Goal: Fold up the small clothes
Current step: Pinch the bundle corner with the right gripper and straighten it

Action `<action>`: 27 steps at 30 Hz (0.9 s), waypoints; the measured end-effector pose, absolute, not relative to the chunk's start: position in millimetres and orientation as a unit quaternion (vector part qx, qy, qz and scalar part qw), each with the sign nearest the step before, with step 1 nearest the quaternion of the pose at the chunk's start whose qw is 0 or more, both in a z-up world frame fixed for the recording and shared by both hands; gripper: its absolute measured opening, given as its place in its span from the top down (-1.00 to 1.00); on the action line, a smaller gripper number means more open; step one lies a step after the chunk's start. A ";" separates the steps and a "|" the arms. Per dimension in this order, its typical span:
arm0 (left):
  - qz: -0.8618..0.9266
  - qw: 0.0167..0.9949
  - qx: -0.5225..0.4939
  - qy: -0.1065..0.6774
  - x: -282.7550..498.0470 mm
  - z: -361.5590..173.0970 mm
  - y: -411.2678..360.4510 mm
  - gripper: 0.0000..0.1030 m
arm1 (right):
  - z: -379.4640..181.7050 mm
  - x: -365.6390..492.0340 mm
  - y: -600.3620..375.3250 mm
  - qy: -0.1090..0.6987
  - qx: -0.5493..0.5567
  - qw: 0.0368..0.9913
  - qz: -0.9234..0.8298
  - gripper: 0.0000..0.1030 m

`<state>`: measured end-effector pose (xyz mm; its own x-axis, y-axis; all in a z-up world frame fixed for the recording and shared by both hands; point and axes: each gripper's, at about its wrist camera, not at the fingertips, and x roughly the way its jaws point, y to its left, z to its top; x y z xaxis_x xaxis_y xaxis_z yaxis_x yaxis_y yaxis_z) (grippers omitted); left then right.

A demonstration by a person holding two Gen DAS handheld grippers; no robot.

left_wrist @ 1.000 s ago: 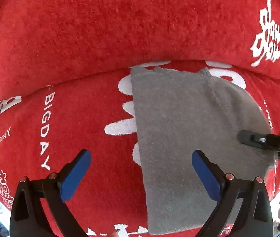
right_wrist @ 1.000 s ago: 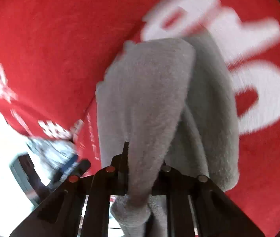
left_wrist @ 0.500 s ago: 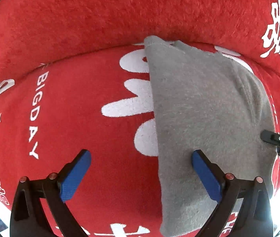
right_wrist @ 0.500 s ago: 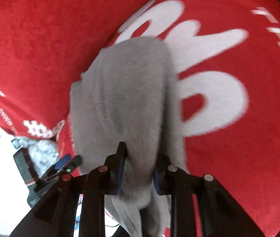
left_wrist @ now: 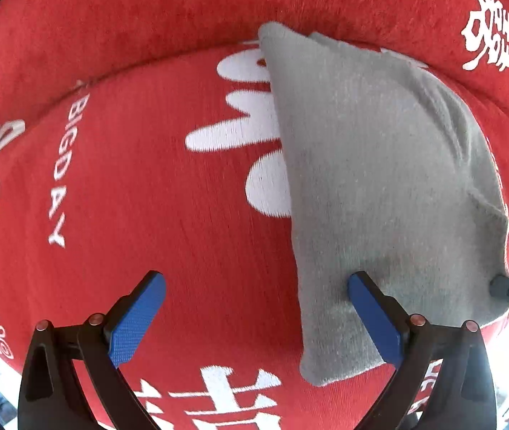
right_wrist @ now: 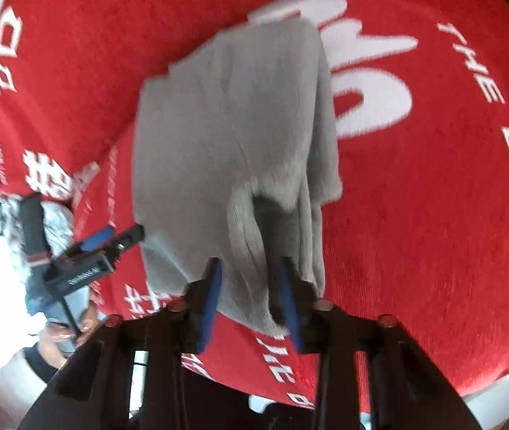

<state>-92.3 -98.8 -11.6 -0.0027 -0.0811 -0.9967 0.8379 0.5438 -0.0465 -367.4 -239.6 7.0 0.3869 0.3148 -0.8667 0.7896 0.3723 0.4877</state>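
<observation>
Item: one small grey knit garment (left_wrist: 380,186), soft and ribbed, which I see folded lengthwise, lying on red cloth with white lettering; its near end is bunched and lifted off the cloth.

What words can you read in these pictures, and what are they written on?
"BIGDAY": white letters on the red blanket, left wrist view.
"THE BIGDAY": white, same blanket, right wrist view.
Large white Chinese-style characters on the blanket: I cannot read them.
White print on the left gripper: too blurred.
Grey cloth: no text.
</observation>
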 end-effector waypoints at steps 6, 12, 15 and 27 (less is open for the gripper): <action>-0.370 0.630 0.313 0.607 -100.9 -18.8 -94.5 -0.99 | -25.0 -388.6 -239.7 0.537 0.527 0.615 -0.234 0.87; -0.364 0.620 0.338 0.607 -113.2 -26.4 -87.5 -0.99 | -18.0 -411.2 -246.4 0.503 0.581 0.592 -0.243 0.84; -0.357 0.621 0.330 0.615 -111.5 -28.2 -85.0 -0.99 | 6.9 -408.1 -249.0 0.496 0.562 0.612 -0.252 0.84; -0.352 0.617 0.329 0.623 -109.5 -29.8 -87.5 -0.99 | -0.7 -346.8 -270.0 0.537 0.490 0.645 -0.238 0.97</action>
<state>-109.5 -87.5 -29.8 -0.0235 -0.0241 -0.9994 0.8435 0.5362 -0.0327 -346.8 -270.0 -0.7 0.3110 0.2195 -0.9247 0.8320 0.4074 0.3765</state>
